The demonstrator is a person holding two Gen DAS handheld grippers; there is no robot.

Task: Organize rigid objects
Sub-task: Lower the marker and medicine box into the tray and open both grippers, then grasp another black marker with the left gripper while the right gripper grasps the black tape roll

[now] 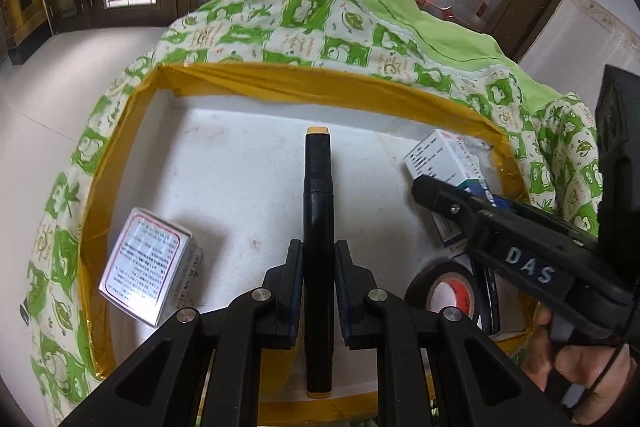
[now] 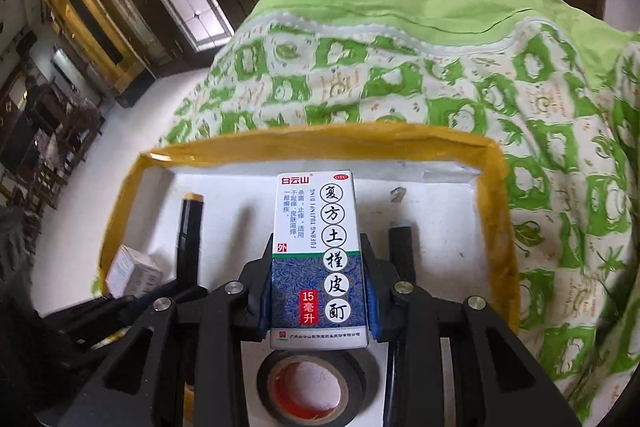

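My left jaws pinch a black marker with tan ends, its length running straight ahead of them over the white floor of a shallow tray edged in yellow tape. My right jaws are clamped on a medicine box, white above and blue below, held upright over the same tray.

Inside the tray, off to the left of my left jaws, a small white box lies tilted near the taped rim. Just below my right jaws lies a roll of black tape with a red core. To the right of my right jaws a dark stick shows against the tray floor; what it is I cannot tell.

Count: two boxes, one marker, one tape roll, one tray.

Beyond the tray's far rim spreads a green-and-white patterned cloth, covering the surface on every side. A hand grips the right tool's handle.
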